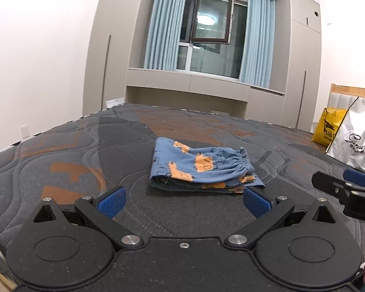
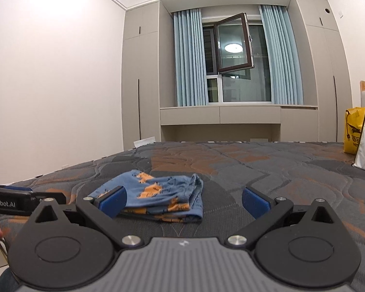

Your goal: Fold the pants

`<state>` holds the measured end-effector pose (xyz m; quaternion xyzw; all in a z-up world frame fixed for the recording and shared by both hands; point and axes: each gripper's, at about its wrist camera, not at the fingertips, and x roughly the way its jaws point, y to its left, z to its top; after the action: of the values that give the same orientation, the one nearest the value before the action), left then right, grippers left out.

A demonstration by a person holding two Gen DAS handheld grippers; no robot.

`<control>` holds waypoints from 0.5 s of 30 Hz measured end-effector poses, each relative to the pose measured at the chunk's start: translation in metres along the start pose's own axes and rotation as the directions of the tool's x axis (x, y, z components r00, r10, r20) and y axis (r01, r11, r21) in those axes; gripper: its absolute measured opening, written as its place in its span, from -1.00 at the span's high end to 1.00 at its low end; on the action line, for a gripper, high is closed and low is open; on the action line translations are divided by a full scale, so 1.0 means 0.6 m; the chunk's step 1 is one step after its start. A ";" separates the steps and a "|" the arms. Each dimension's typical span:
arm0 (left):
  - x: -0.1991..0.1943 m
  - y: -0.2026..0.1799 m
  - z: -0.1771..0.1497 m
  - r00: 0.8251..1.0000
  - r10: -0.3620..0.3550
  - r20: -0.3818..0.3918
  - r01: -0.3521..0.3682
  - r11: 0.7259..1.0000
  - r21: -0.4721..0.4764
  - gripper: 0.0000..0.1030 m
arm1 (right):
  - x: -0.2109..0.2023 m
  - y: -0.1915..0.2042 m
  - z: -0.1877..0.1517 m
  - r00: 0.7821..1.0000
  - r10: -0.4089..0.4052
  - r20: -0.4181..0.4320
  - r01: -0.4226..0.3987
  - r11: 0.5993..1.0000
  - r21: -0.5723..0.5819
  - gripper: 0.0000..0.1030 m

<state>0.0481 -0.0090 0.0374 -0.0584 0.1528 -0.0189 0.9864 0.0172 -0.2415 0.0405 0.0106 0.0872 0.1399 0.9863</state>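
Folded pants (image 1: pixel 202 170) on mattress (image 1: pixel 73 150); left claw (image 1: pixel 183 200) spread, empty.

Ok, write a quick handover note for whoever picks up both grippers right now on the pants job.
Left gripper: open, empty, just short of the pants.
Right gripper: open, empty, same distance back.
Blue pants with orange print: lying folded in a compact bundle mid grey-and-orange quilted mattress, elastic waistband to the right.
Done: folding looks complete.
Left: perhaps straighten the lower edge; otherwise nothing.
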 end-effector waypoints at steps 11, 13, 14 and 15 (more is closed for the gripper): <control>-0.020 0.017 -0.036 0.998 0.062 -0.004 -0.062 0.998 -0.008 -0.99 | -0.009 0.006 -0.043 0.997 0.027 -0.078 -0.024 0.999 0.041 -1.00; -0.018 0.017 -0.039 0.998 0.065 -0.009 -0.065 0.998 -0.007 -0.99 | -0.007 0.005 -0.046 0.996 0.026 -0.085 -0.022 0.999 0.048 -1.00; -0.017 0.016 -0.039 0.998 0.066 -0.011 -0.066 0.998 -0.005 -0.99 | -0.005 0.004 -0.047 0.996 0.026 -0.087 -0.022 0.998 0.050 -1.00; -0.017 0.016 -0.040 0.998 0.066 -0.014 -0.066 0.998 -0.003 -0.99 | -0.005 0.003 -0.048 0.996 0.026 -0.091 -0.021 0.998 0.053 -1.00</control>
<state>0.0314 -0.0012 0.0167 -0.0549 0.1613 0.0134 0.9853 0.0090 -0.2406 0.0128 0.0311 0.1356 0.1496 0.9789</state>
